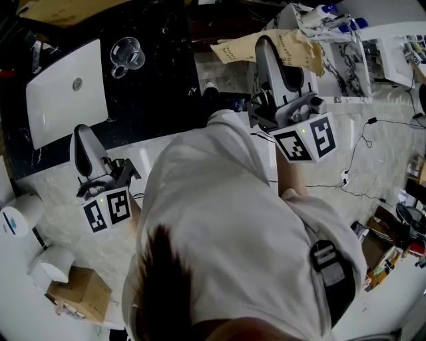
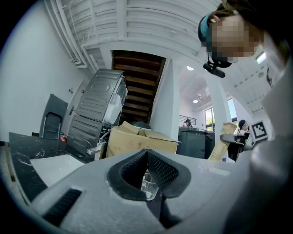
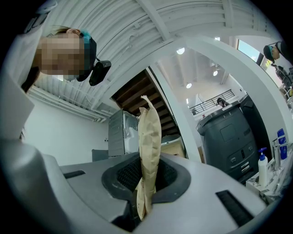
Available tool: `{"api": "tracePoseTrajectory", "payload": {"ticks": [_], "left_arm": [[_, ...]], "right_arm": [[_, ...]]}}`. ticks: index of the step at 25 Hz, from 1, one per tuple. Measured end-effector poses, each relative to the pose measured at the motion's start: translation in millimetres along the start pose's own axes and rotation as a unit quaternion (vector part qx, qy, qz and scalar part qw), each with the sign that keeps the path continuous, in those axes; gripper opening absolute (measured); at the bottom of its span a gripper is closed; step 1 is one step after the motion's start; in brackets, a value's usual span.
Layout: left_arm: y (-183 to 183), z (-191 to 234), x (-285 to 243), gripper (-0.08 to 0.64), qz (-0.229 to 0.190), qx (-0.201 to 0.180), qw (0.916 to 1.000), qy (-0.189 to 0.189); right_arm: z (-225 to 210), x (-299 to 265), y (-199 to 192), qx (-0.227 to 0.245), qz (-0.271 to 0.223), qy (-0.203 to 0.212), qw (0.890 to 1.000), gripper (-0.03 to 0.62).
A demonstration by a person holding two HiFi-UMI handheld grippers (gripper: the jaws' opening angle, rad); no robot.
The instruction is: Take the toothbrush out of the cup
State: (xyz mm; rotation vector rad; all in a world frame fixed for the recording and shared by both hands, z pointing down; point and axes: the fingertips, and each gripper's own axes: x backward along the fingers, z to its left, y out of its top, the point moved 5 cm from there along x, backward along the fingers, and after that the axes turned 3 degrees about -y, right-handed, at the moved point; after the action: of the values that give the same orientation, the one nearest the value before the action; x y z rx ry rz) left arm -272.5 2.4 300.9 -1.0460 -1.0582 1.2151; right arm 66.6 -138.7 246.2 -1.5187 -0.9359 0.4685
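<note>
A clear glass cup [image 1: 126, 53] stands on the black counter [image 1: 160, 86], far ahead of my left gripper [image 1: 82, 133]. In the left gripper view the cup [image 2: 149, 185] shows low through the slit under the jaws of the left gripper [image 2: 146, 155], whose pads meet at the tips with nothing held. My right gripper [image 1: 266, 43] is raised at the right and shut on a crumpled brown paper bag [image 1: 293, 46]. In the right gripper view the bag [image 3: 149, 132] stands up from between the pads of that gripper [image 3: 146, 171]. No toothbrush shows in any view.
A white rectangular basin [image 1: 66, 93] lies left of the cup. White paper rolls [image 1: 20, 213] and a cardboard box [image 1: 80, 293] sit at the lower left. Bottles [image 1: 333, 13] and a marbled panel [image 1: 346, 63] stand at the upper right; a cable [image 1: 353, 166] trails at the right.
</note>
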Motion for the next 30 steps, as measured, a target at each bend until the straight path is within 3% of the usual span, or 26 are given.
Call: {"api": "tracePoseTrajectory", "payload": {"ticks": [30], "left_arm": [[-2, -12, 5, 0.015, -0.001, -0.004, 1.0, 0.005]], "right_arm": [[-13, 15, -3, -0.006, 0.004, -0.007, 1.0, 0.04]]}}
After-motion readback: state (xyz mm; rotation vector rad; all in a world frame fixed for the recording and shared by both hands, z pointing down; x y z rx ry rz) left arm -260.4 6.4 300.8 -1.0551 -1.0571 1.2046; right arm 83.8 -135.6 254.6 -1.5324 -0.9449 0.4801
